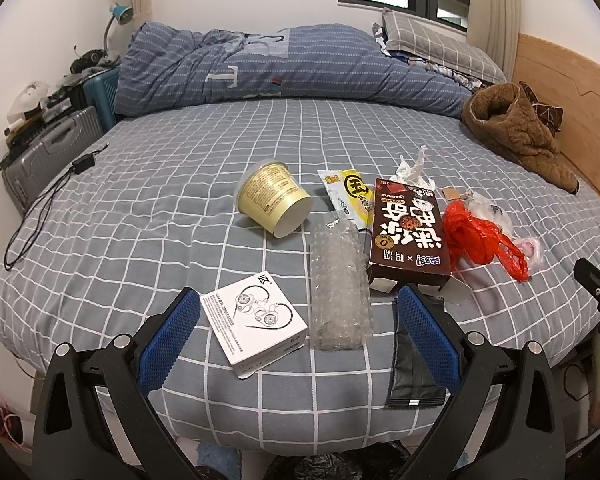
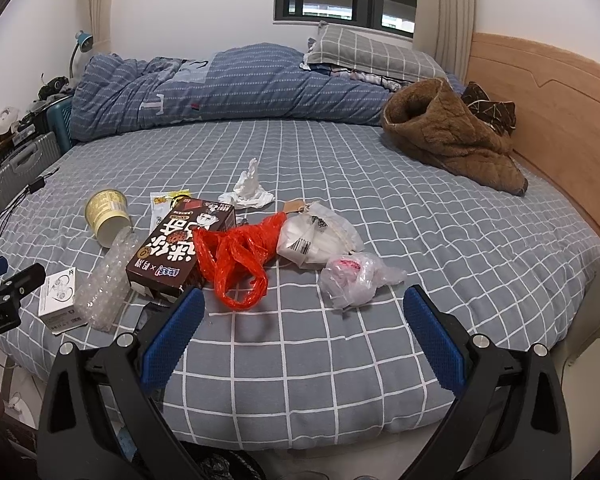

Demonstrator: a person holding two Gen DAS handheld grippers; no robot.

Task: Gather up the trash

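Trash lies on a grey checked bed (image 1: 140, 184) (image 2: 440, 248). In the left wrist view: a yellow cup (image 1: 274, 204) on its side, a white earphone box (image 1: 254, 322), bubble wrap (image 1: 340, 284), a brown snack box (image 1: 408, 232), a yellow wrapper (image 1: 350, 196), a red plastic bag (image 1: 480, 236), a crumpled tissue (image 1: 414, 168) and a black pouch (image 1: 414, 372). My left gripper (image 1: 298, 300) is open above the near bed edge, around the earphone box and bubble wrap. My right gripper (image 2: 302, 300) is open, just short of the red bag (image 2: 236, 256) and a clear plastic bag (image 2: 356, 272).
A folded blue quilt (image 1: 284, 68) and pillow (image 1: 432, 40) lie at the back. A brown fleece garment (image 2: 448, 136) lies by the wooden headboard (image 2: 548, 112). Suitcases (image 1: 48, 152) stand left of the bed. A black cable (image 1: 40, 208) lies on the left side.
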